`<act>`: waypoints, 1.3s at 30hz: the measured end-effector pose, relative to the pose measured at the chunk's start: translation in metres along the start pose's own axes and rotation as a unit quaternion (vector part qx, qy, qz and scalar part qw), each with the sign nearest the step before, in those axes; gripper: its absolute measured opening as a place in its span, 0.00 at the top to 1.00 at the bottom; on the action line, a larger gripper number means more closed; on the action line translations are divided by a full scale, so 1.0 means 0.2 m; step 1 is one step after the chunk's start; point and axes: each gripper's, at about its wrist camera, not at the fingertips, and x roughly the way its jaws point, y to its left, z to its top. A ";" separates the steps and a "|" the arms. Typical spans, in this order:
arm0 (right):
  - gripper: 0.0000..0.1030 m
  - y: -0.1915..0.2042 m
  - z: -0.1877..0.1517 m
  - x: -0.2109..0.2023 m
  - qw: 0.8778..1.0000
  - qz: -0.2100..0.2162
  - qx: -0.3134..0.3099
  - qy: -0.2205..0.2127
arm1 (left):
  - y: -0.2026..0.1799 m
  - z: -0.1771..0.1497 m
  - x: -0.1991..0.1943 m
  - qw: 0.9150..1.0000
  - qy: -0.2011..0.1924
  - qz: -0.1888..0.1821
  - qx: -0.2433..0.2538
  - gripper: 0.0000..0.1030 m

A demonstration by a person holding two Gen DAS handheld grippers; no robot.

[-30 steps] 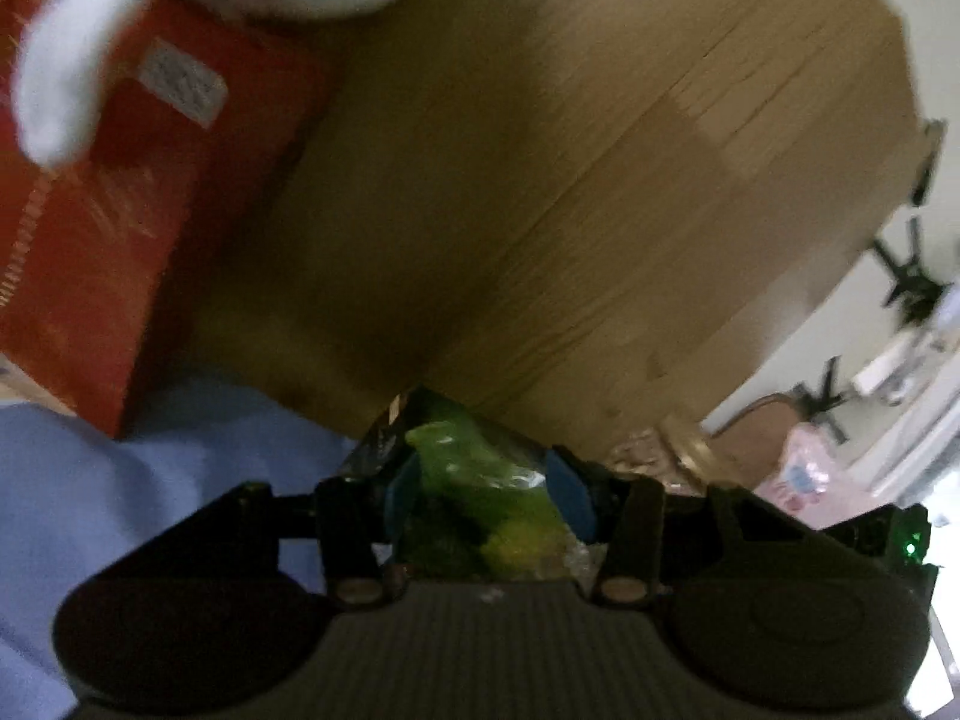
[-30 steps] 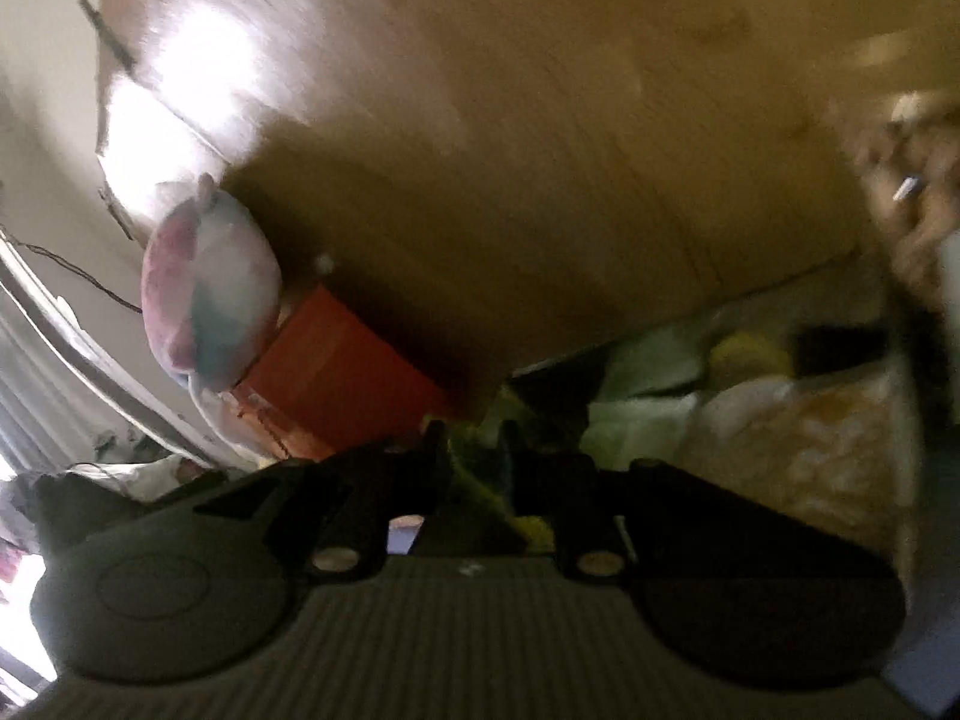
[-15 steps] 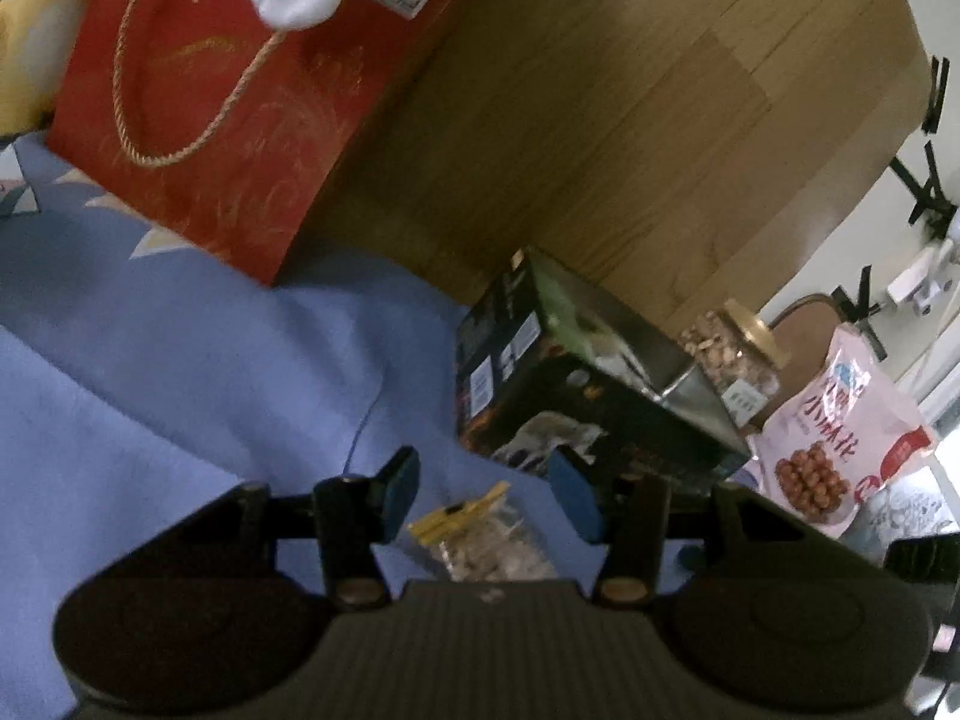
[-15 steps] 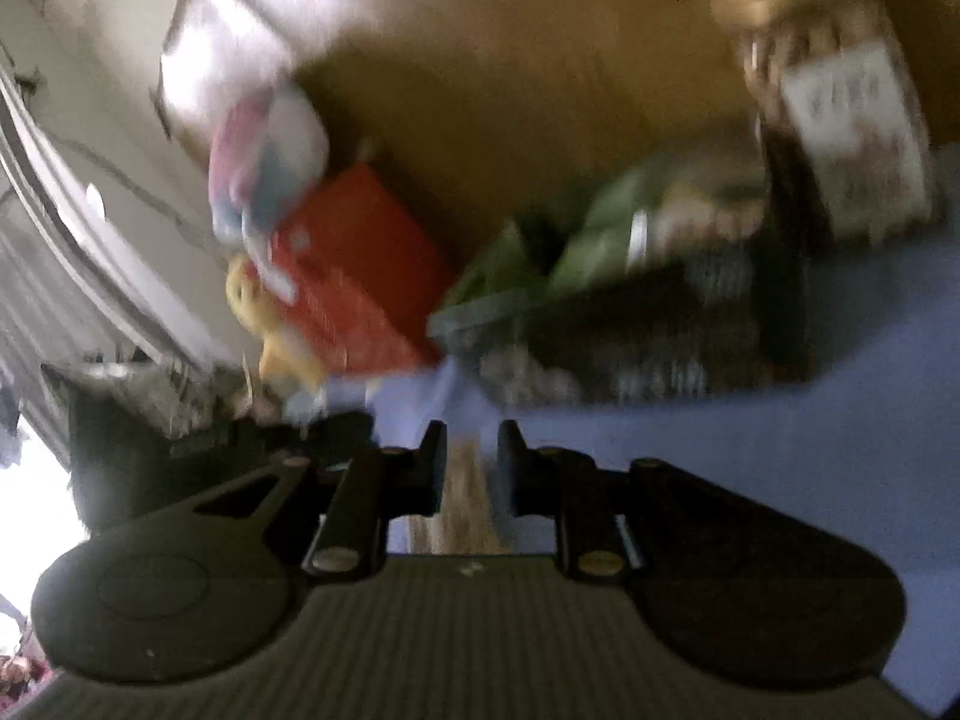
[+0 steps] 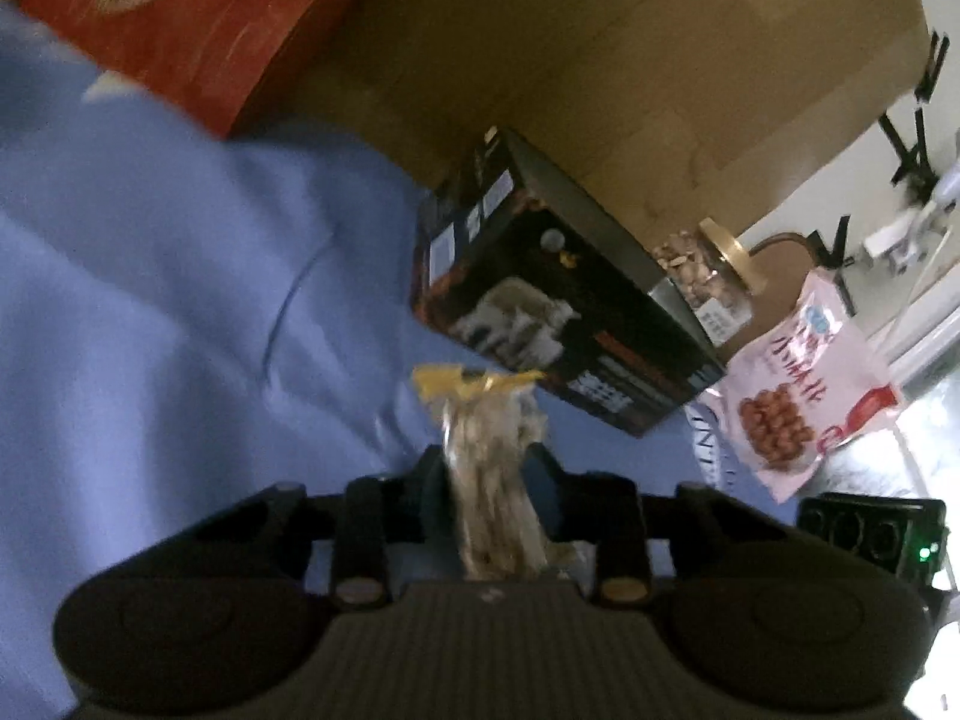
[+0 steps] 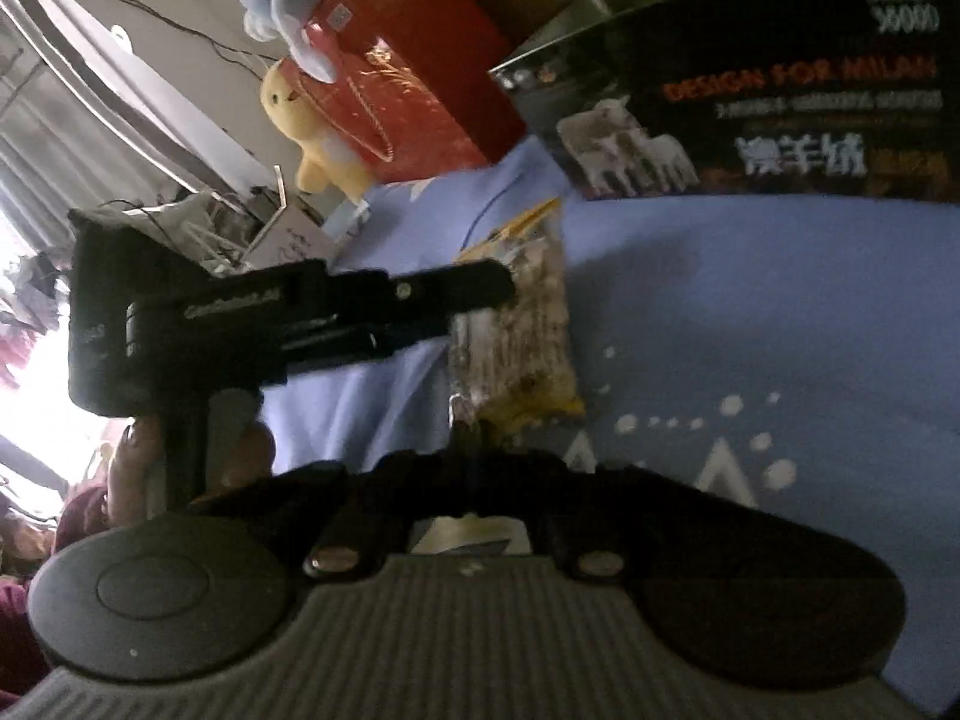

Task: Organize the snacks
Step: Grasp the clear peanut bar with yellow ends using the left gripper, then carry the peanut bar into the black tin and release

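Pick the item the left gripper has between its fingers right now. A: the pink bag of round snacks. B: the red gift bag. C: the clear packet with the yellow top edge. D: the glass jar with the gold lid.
C: in the left wrist view the clear packet stands between the closing fingers of the left gripper, while the others lie apart, further off.

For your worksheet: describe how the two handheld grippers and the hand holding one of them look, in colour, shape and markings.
The right gripper has a grey ribbed body with round black side pads and two brass-coloured pins. The left gripper, seen from the side, is a black blocky unit with pale lettering, a silver screw and a vertical handle. The hand on that handle shows a dark red sleeve.
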 end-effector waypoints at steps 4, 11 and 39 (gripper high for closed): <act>0.95 0.04 -0.01 -0.02 1.000 -0.018 -0.019 -0.011 | -0.02 -0.03 0.00 1.000 -0.014 0.008 -0.011 0.73; 0.83 0.07 0.01 -0.22 0.997 -0.013 -0.043 -0.058 | -0.03 -0.03 0.00 1.000 -0.022 0.017 -0.012 0.73; 0.61 0.03 0.41 -0.29 0.956 -0.152 -0.143 -0.205 | -0.60 0.51 0.34 0.994 -0.028 -0.030 0.103 0.53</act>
